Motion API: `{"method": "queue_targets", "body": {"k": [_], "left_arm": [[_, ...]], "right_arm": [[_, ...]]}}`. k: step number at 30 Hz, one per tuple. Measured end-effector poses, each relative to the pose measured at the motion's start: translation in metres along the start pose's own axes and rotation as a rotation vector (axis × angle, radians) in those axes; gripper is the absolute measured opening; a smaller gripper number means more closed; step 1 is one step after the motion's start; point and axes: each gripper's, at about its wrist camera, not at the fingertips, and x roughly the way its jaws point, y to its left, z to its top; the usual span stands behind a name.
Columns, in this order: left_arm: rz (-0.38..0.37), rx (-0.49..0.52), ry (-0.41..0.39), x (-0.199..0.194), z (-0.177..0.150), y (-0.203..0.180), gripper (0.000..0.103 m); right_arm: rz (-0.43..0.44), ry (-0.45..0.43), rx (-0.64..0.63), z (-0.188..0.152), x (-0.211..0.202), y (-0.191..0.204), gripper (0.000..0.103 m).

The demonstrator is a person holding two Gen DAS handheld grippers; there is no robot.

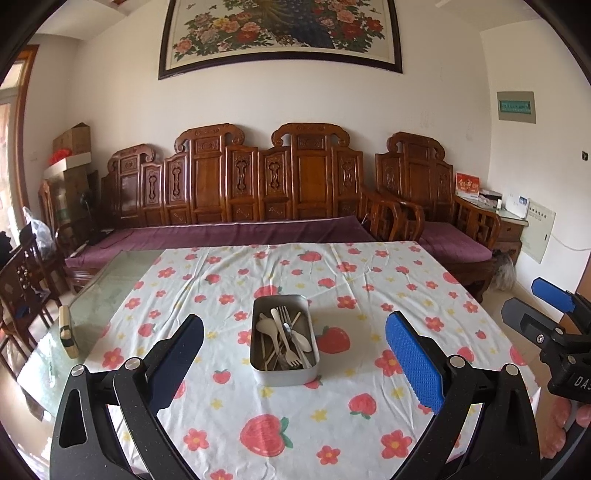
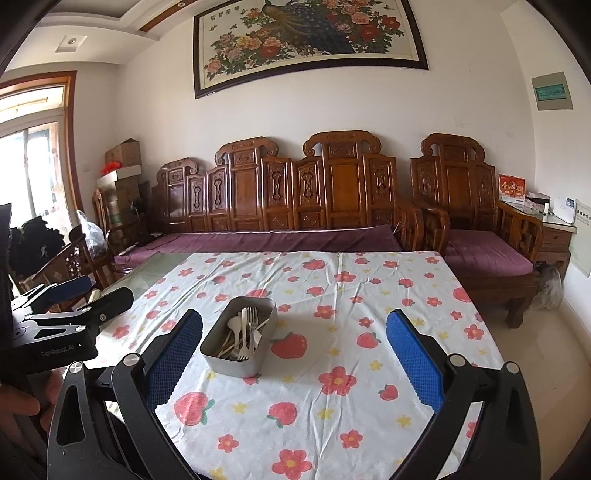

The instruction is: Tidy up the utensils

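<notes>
A metal tin [image 1: 284, 339] sits near the middle of the table, on a white tablecloth [image 1: 295, 424] printed with strawberries and red flowers. Inside it lie the utensils [image 1: 286, 341] in a loose heap: a pale spoon, a metal fork, a second pale fork and some thin wooden sticks, all crossing one another and leaning toward the tin's near end. The cloth right around the tin is bare, so nothing stands between it and either tool.

The left gripper [image 1: 293, 369] hovers over the near part of the table with its jaws spread wide and nothing between them; the tin shows straight ahead in the gap. The right gripper [image 2: 293, 365] hangs likewise, jaws wide and empty, with the tin [image 2: 238, 336] a little to the left of its centre line. Each tool shows at the edge of the other's view, side by side and apart.

To the left the cloth ends and bare glass tabletop [image 1: 107, 284] shows, with a small wood-and-black block [image 1: 68, 330] lying near its left edge. Beyond the far edge stands a carved wooden bench [image 1: 236, 192] with purple cushions, and above it hangs a framed flower painting [image 1: 280, 33].
</notes>
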Motion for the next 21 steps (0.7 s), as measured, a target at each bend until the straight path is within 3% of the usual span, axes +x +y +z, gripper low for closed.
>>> {"method": "queue_targets", "body": {"k": [21], "left_arm": [[0.015,0.002,-0.011,-0.0030,0.0015,0.0033,0.095]], "right_arm": [[-0.003,-0.001,-0.001,-0.0008,0.0006,0.0014,0.100]]}}
